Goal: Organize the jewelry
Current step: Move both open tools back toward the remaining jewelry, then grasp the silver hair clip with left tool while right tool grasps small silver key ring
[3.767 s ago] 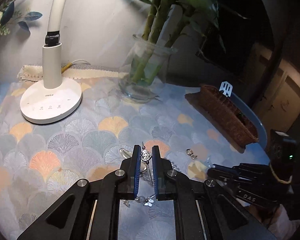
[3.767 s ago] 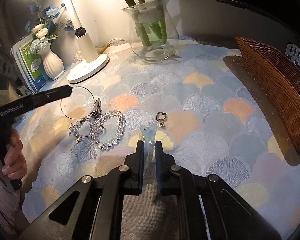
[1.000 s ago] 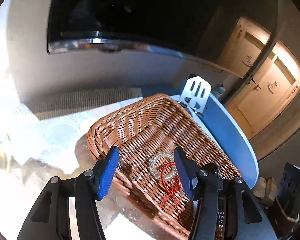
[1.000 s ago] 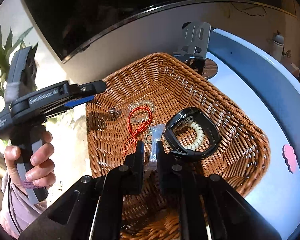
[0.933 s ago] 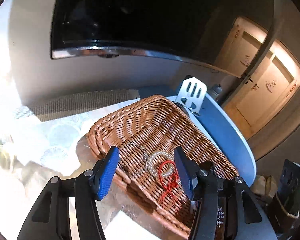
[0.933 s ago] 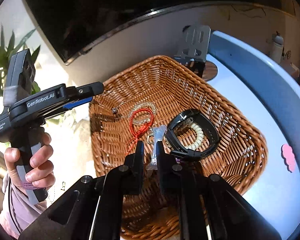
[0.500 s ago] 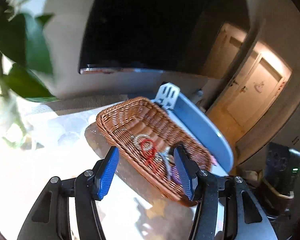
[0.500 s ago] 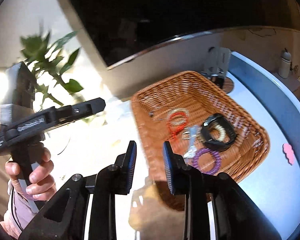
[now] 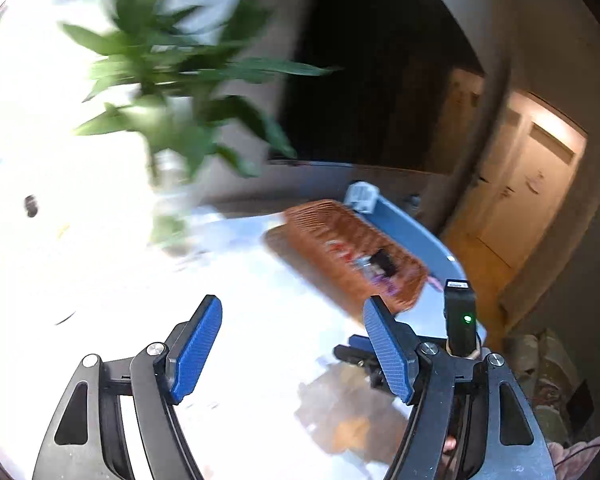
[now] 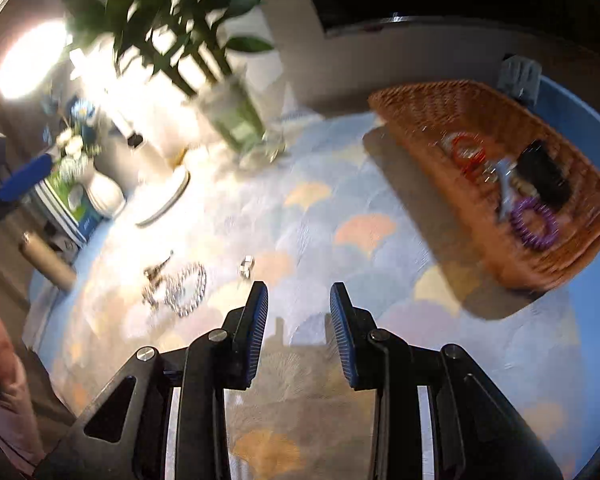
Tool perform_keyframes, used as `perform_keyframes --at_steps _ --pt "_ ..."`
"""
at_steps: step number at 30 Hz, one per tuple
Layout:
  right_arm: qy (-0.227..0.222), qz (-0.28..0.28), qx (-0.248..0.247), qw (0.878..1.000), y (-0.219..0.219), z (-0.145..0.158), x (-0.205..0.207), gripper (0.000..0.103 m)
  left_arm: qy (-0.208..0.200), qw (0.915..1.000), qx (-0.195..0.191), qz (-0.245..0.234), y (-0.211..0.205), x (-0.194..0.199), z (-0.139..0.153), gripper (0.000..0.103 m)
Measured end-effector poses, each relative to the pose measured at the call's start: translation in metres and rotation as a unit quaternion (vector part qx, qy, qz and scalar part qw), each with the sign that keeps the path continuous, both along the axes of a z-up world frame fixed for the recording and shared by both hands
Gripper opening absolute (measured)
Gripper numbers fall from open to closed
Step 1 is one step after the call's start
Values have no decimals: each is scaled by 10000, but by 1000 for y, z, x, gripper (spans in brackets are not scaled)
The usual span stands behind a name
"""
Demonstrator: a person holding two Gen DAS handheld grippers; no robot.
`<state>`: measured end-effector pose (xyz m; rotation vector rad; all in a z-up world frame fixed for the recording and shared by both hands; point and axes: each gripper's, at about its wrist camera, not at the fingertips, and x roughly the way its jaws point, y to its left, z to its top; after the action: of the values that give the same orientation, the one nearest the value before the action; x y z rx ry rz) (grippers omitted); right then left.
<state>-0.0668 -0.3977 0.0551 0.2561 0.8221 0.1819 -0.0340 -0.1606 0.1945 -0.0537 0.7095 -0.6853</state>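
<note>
The right hand-held gripper hangs above the patterned tabletop with its two blue-padded fingers spread apart and nothing between them; its shadow falls on the cloth directly beneath. Off to its left on the cloth lie the loose pieces: a clear bead bracelet, a tangle of metal chain jewelry just beside it, and a small metal clasp a little nearer the gripper. To the upper right, well apart from the fingers, sits the wicker basket, holding a red cord bracelet, a black watch, a purple coil band and a pale clip lying among them; all of this is motion-blurred. Farther back stand a glass vase with green stalks, a white lamp base and a small white vase of flowers. The left hand-held gripper is likewise released, its blue pads wide apart and empty over an overexposed stretch of tabletop. Beyond its right finger the same basket shows, blurred, with dark and purple items inside, and the right gripper's black body with a green light sits close by.
</note>
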Motion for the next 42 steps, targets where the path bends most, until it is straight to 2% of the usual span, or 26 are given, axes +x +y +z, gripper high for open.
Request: perform_keyframes --at_steps 7,8,10,13,18,19,24,26,29,31,32,36,39,42 --pt "335 162 189 9991 31 -42 9 35 -202 9948 221 974 96 -21 -5 74" --pt "446 135 56 9989 36 -48 13 35 -152 9941 212 1056 107 -20 -10 74" --pt "371 86 -268 9989 44 -47 13 35 15 9925 170 1208 126 -16 -25 74" --pt "368 171 -431 9982 49 -48 12 35 248 9898 292 1371 139 -5 -57 74" --pt "384 196 -541 9976 52 -48 14 35 655 9886 704 1157 132 19 -115 74" --pt "387 195 -525 9977 51 -48 15 35 591 9907 734 985 127 24 -124 74" --pt "386 190 -530 9977 52 -48 16 35 715 9888 1192 551 99 51 -154 74" --pt "381 198 -582 9974 53 -48 16 35 782 9875 1264 519 93 63 -160 74" --pt "387 204 -620 9971 54 -48 17 35 929 9878 1136 528 91 82 -168 74" --pt "422 213 -608 9970 53 -48 18 35 987 9881 1085 467 88 88 -171 65" --pt "473 226 -597 9968 53 -47 19 35 976 9882 1099 423 85 89 -172 64" --pt "763 446 -467 9950 59 -41 31 35 738 9879 1319 345 75 87 -179 63" --pt "664 562 -551 9947 69 -31 45 35 647 9871 1427 334 71 84 -179 63" --pt "620 602 -818 9929 80 -34 62 35 505 9839 1666 411 64 81 -180 62"
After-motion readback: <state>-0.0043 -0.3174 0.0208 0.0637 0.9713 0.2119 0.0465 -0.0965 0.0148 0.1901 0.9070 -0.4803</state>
